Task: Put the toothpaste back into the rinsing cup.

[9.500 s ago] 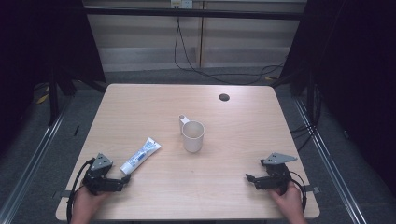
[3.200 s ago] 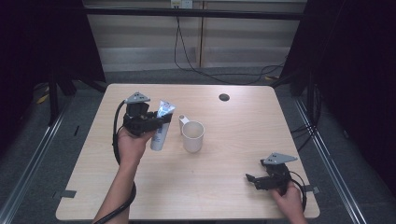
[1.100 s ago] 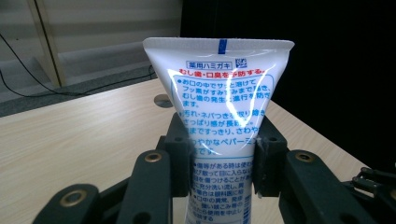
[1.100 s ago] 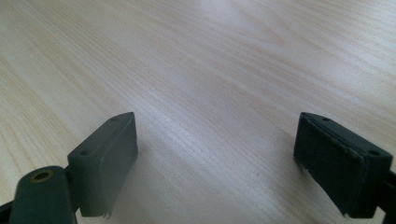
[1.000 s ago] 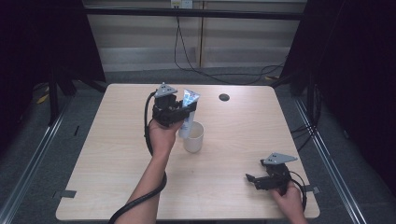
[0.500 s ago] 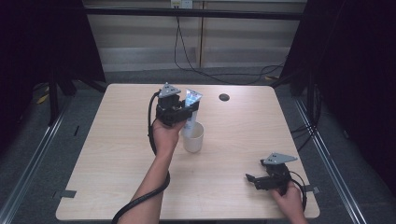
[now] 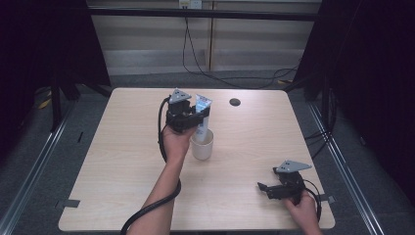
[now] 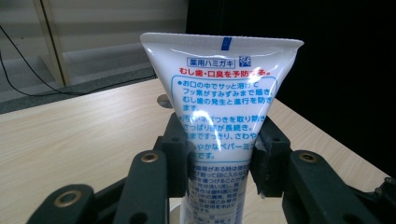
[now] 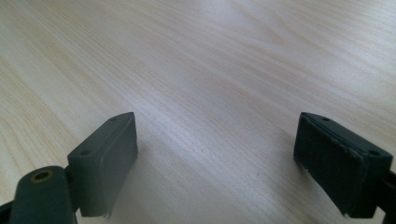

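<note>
A white toothpaste tube [image 7: 202, 111] stands upright, crimped end up, with its lower end inside the cream mug [image 7: 202, 146] at the table's middle. My left gripper [image 7: 195, 120] is shut on the tube [image 8: 222, 93]; in the left gripper view the left gripper [image 8: 219, 156] has both pads against the tube's sides. Its jaws have just been opening slightly, with the tube still between them. Near the table's front right corner my right gripper [image 7: 263, 188] rests on the wood. In its own view the right gripper [image 9: 217, 158] stands open with nothing between its jaws.
The light wooden table [image 7: 122, 147] has a small black round hole [image 7: 235, 102] near its far edge. Metal rails run along the floor on both sides, and cables hang by the back wall.
Since the earliest frame the left gripper has taken the tube from the table's front left to the mug. Over the last second hardly anything has shifted. The right gripper has kept still.
</note>
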